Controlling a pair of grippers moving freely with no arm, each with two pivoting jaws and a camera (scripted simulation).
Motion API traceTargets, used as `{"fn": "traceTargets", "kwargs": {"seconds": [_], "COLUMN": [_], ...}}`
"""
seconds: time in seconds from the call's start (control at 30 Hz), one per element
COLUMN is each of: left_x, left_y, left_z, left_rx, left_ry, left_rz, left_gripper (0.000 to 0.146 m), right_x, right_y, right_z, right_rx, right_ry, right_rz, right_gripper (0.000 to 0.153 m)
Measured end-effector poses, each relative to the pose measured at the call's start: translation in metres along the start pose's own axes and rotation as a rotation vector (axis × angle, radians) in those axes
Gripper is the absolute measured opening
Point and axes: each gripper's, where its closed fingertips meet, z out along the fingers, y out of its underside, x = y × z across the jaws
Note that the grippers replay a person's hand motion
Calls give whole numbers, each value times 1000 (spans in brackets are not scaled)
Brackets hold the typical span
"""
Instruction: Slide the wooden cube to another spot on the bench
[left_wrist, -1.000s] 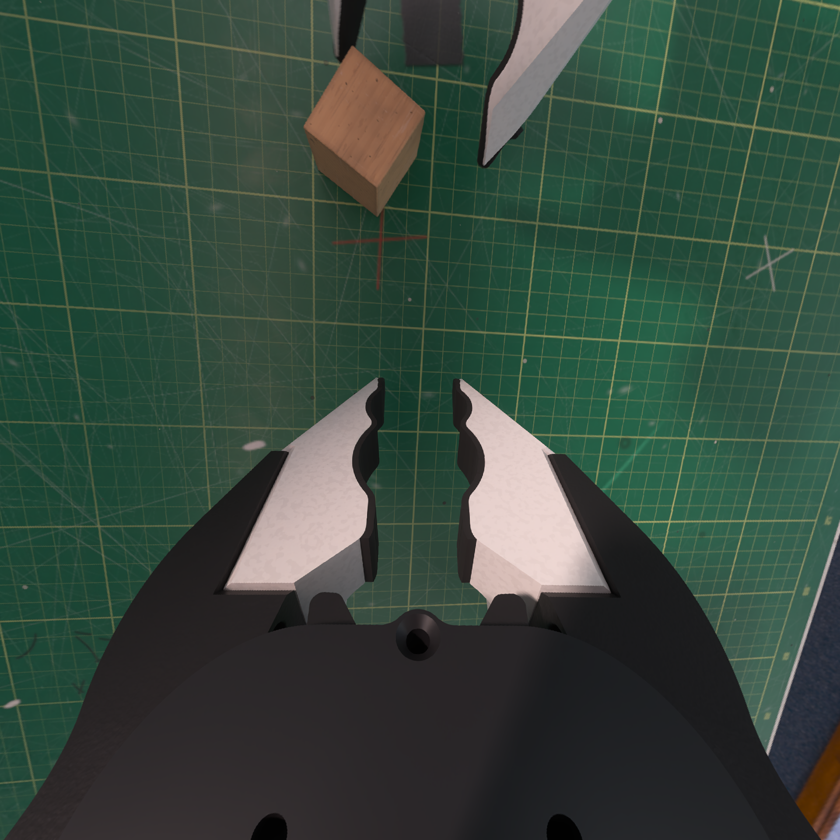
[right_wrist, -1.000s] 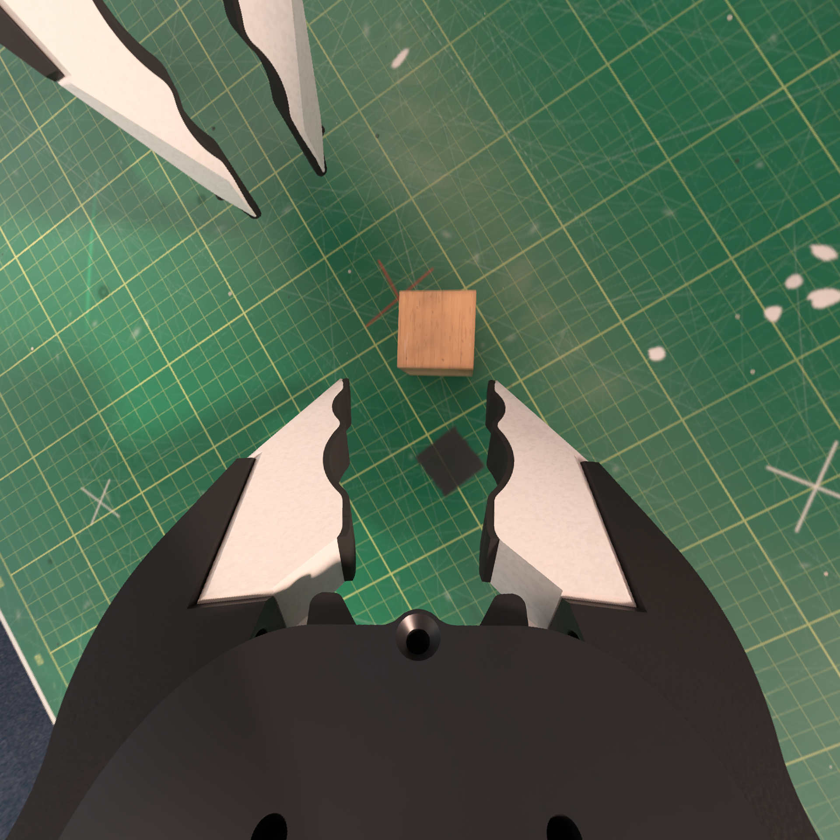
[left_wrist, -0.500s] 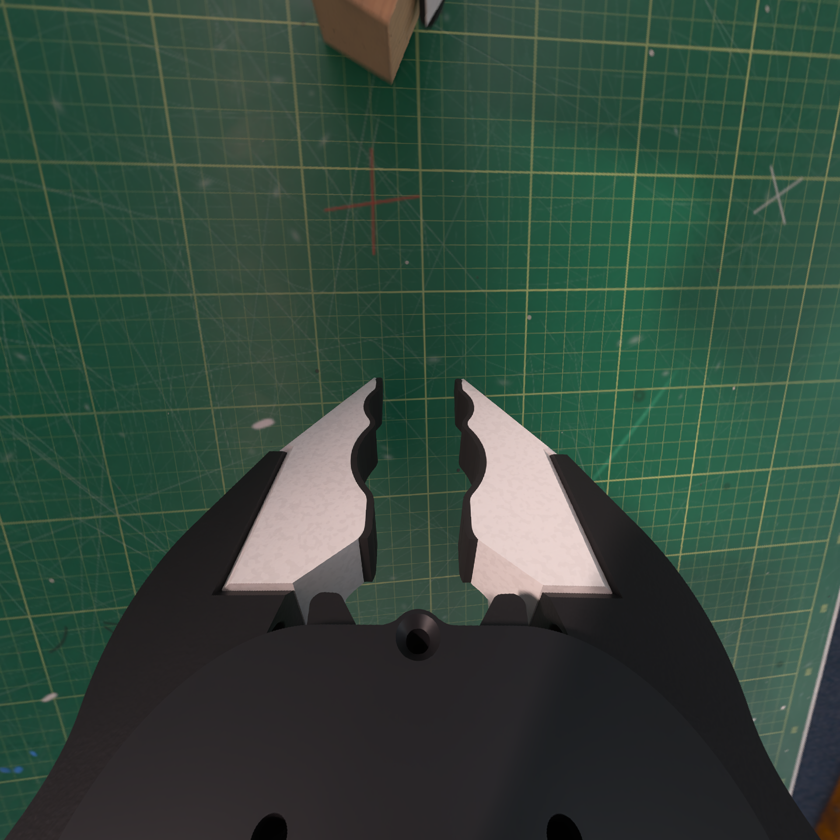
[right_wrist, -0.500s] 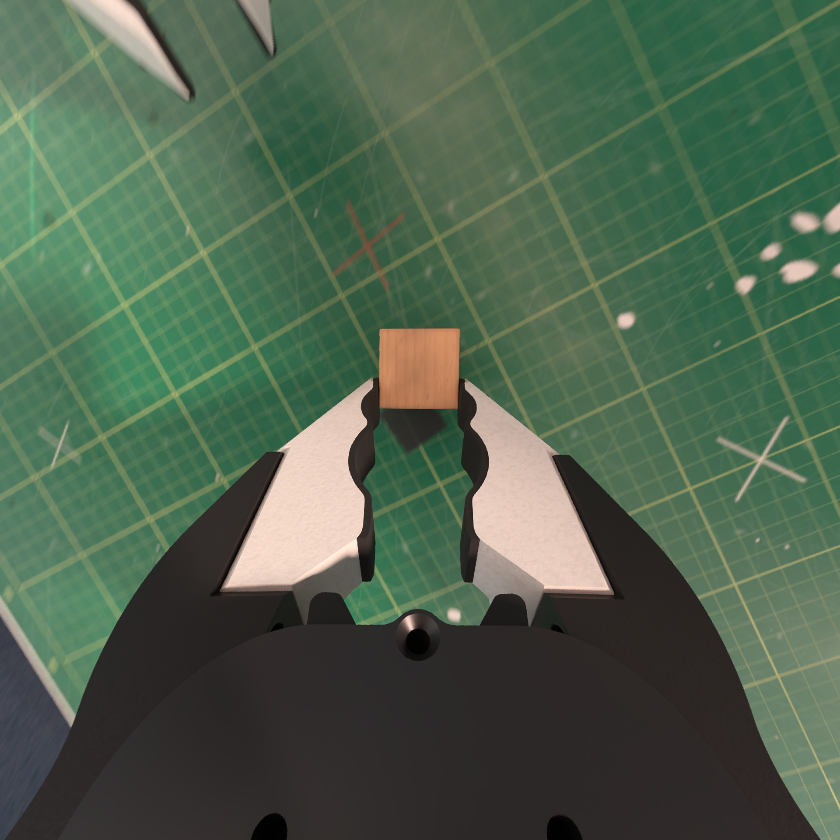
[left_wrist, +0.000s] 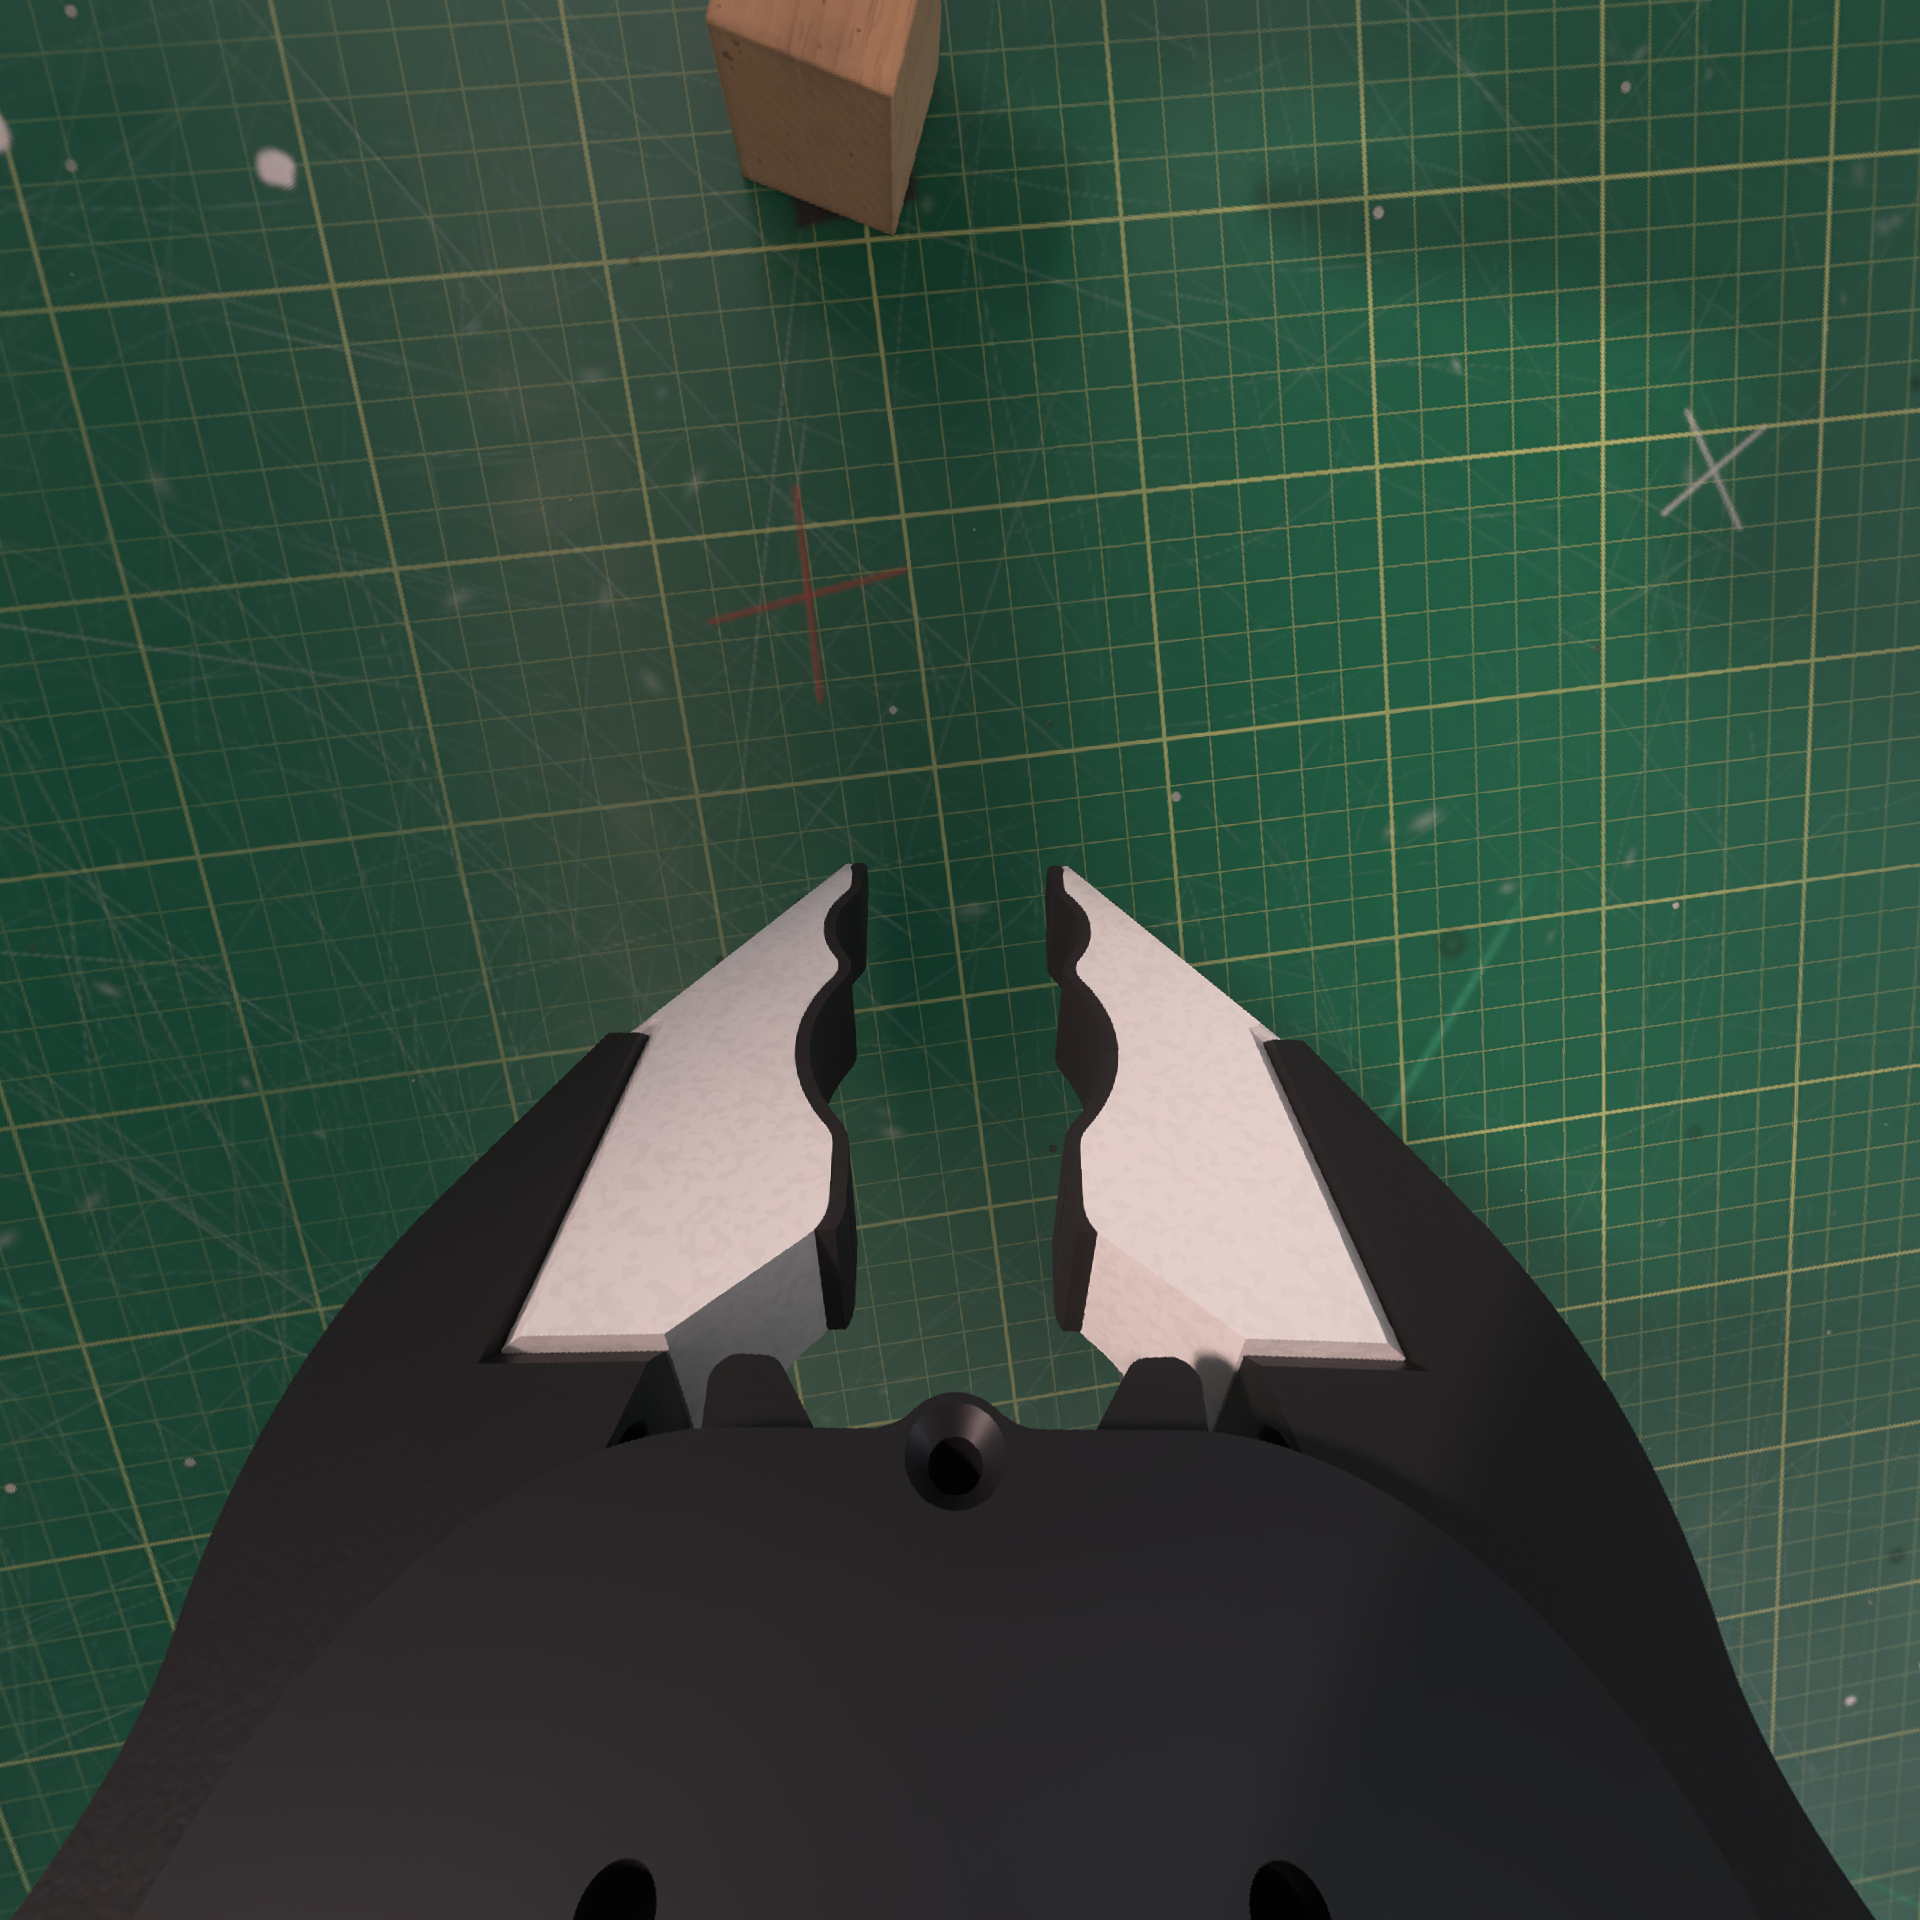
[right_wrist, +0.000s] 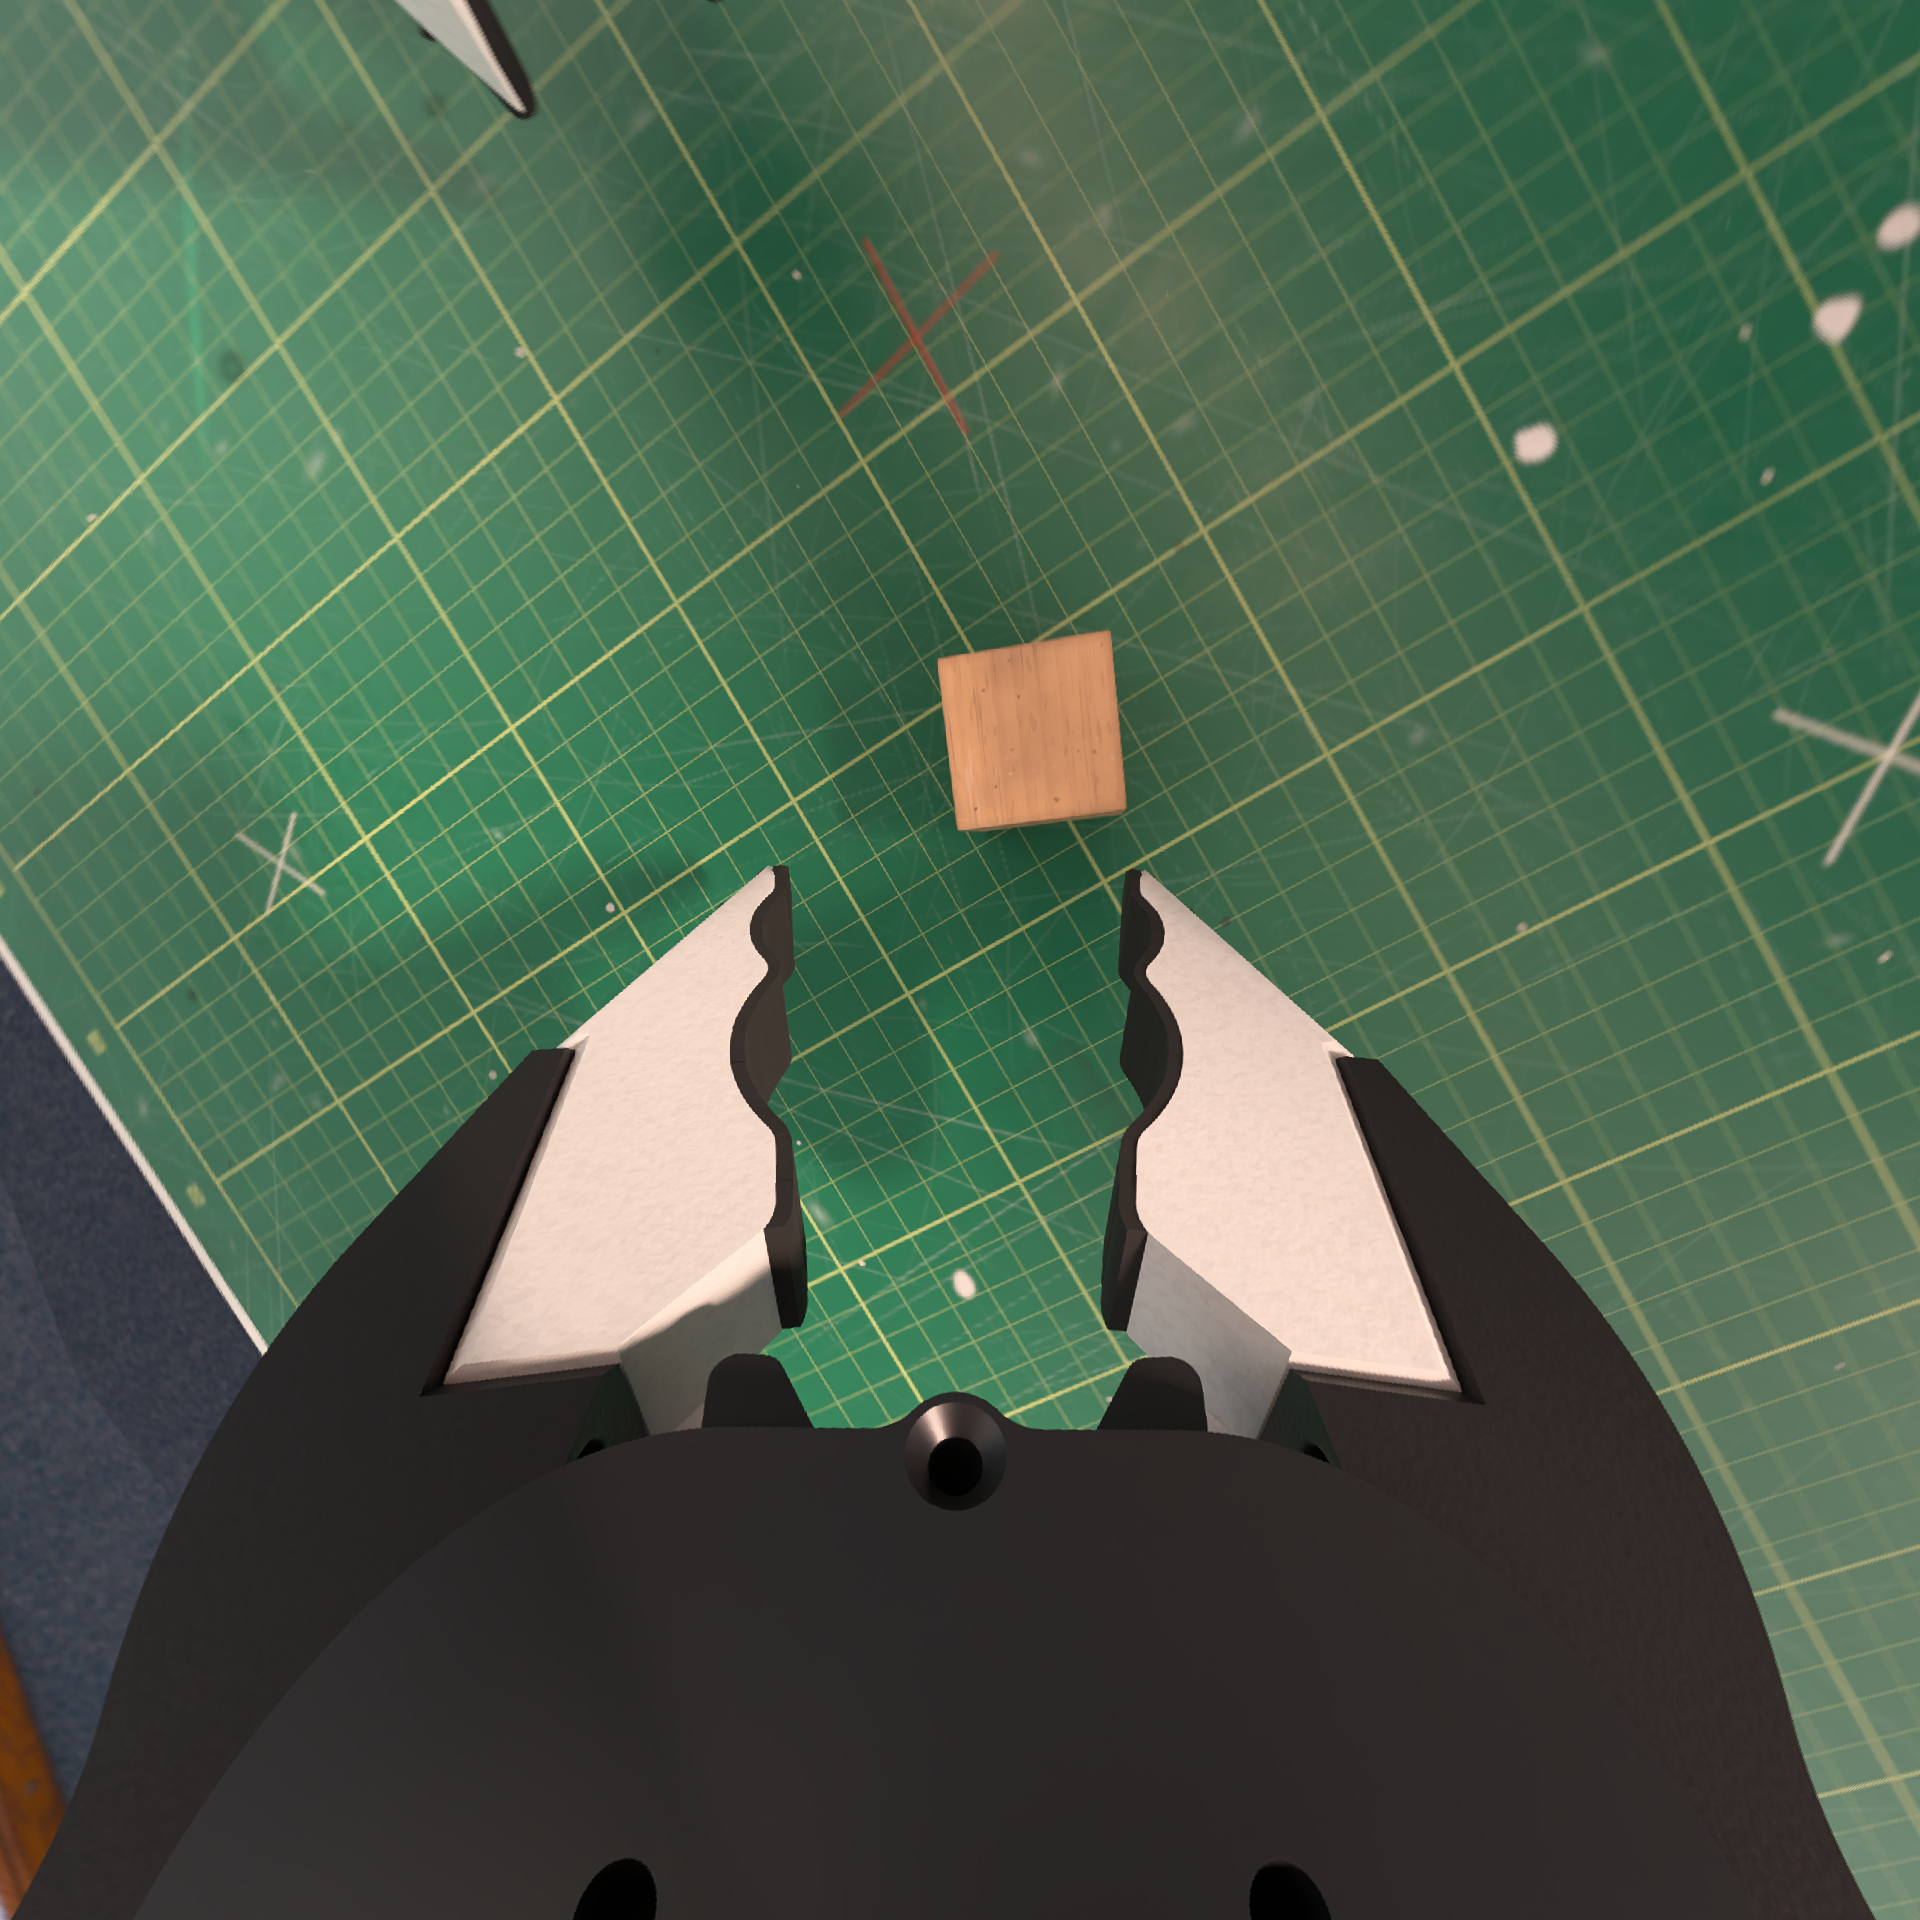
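The small, pale wooden cube (right_wrist: 1032, 729) sits flat on the green gridded cutting mat (right_wrist: 1455, 1039), just beyond the tips of the right gripper (right_wrist: 956, 883) and apart from them. It lies nearer that gripper than the red cross mark (right_wrist: 916, 335) drawn on the mat. That gripper's jaws stand apart, wider than the cube, with nothing between them.

In the left wrist view the cube (left_wrist: 821, 104) is at the far edge, partly cut off, beyond the red cross (left_wrist: 808, 594). The left gripper (left_wrist: 954, 883) holds its jaws a narrow way apart, empty, well short of the cube.

Half a second ago the right gripper's jaws were clamped on the cube, with its shadow apart from it. Now they have spread and drawn back, and the cube rests clear of the cross it sat beside a second ago. A second ago the left gripper was closer to the cube.

The step in hand looks like the release after the move, so the task seems close to done. The cube appears to rest squarely, though its base is hard to see from above. The next move probably calls only for backing away without nudging the cube.
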Motion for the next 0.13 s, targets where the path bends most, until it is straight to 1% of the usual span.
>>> {"fn": "traceTargets", "kwargs": {"seconds": [0.13], "left_x": [1], "left_y": [-4], "left_z": [3], "left_rx": [-5], "left_ry": [21], "left_rz": [3], "left_gripper": [35], "right_x": [-3], "right_y": [8], "right_z": [5], "right_rx": [-7], "right_ry": [21], "right_rz": [38], "right_gripper": [62]}}
